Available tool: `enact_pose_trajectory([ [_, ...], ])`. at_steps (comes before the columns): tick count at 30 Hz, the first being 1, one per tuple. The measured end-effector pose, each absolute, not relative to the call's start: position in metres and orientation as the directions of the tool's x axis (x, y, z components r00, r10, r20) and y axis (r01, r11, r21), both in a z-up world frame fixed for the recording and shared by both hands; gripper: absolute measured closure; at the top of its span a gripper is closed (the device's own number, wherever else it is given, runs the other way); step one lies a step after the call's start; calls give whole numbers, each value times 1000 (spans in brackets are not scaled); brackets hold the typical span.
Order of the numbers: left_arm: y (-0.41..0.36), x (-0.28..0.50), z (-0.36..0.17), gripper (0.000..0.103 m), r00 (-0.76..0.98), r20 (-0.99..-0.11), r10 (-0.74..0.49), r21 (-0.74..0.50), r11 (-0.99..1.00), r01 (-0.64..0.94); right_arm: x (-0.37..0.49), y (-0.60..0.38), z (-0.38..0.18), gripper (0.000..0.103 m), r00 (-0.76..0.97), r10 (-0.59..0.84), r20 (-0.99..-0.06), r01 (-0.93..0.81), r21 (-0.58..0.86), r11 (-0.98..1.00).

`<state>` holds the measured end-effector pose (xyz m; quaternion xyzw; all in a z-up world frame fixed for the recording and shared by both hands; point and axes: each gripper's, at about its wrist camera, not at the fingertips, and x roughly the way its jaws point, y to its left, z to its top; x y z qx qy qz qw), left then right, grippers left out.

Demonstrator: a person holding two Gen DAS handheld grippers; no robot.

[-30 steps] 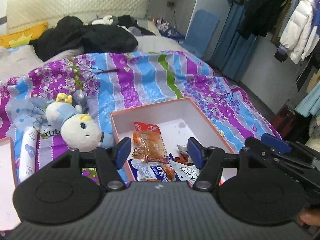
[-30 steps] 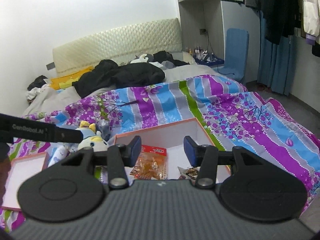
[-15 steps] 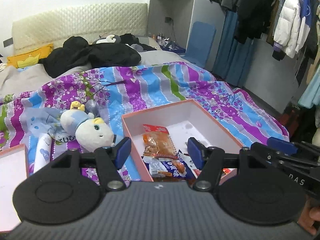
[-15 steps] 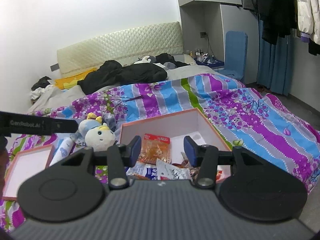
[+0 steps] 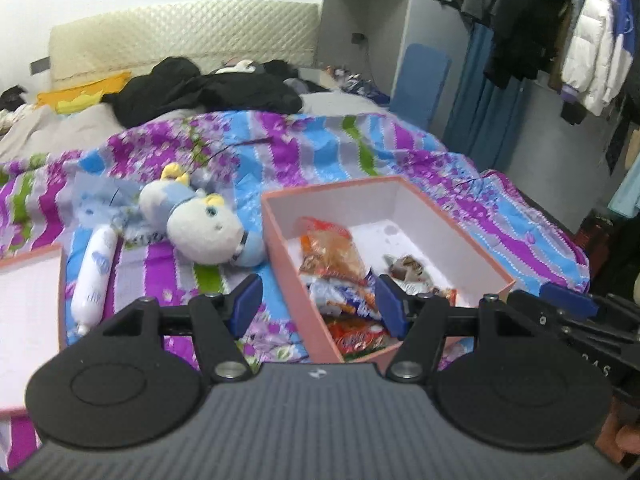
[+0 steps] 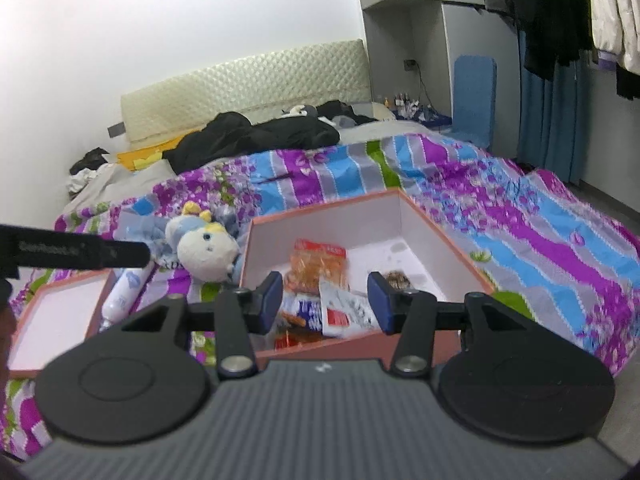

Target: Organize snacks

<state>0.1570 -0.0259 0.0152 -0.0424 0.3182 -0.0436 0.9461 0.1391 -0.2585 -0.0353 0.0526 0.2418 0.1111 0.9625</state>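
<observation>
On the bed, over the striped floral quilt, sits the pink box with its white inside, and we hold both pairs of tongs above its near edge. Our left tongs stand wide with nothing between their blue pads, the left pad over the quilt just outside the box wall and the right pad over the snacks. Our right tongs are likewise wide and empty, both pads hanging over the near half of the box.

The snacks lie inside the box. An orange packet with a red top rests toward the left wall; from the right wrist view the same packet lies just ahead of the pads. Nearer to us a blue and white wrapper overlaps it, and a red and orange packet fills the near corner. A small brown wrapped piece lies apart on the white floor, toward the right wall. The right wrist view also shows a white packet with a red patch tilted on the pile.

Left of the box, a plush toy lies on the quilt, touching or nearly touching the box wall; we cannot tell which. Beside it lies a white tube, and farther left the pink box lid, white side up. Black clothing is heaped near the headboard.
</observation>
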Motion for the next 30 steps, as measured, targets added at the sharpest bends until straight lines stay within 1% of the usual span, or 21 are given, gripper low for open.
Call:
enact_pose_trajectory([
  [7,-33,126,-3,35,789,-606,-101,-112,993,42,118,-265,-54,54,842,245,-480,-165,202,965],
  [13,-43,101,-3,35,804,-591,-64,-43,998,47,101,-261,-46,54,845,250,-472,-186,178,966],
  [15,-43,93,1,35,814,-580,-20,18,999,38,95,-262,-43,54,841,255,-477,-194,173,966],
  [17,-38,87,5,35,820,-572,0,32,999,23,91,-263,-40,54,837,256,-483,-196,172,965],
  [23,-24,78,14,35,824,-566,30,12,1000,-29,88,-264,-38,54,827,256,-500,-200,164,966],
  [30,-17,73,5,35,800,-600,1,-85,994,-65,92,-265,-33,54,833,249,-495,-198,153,968],
])
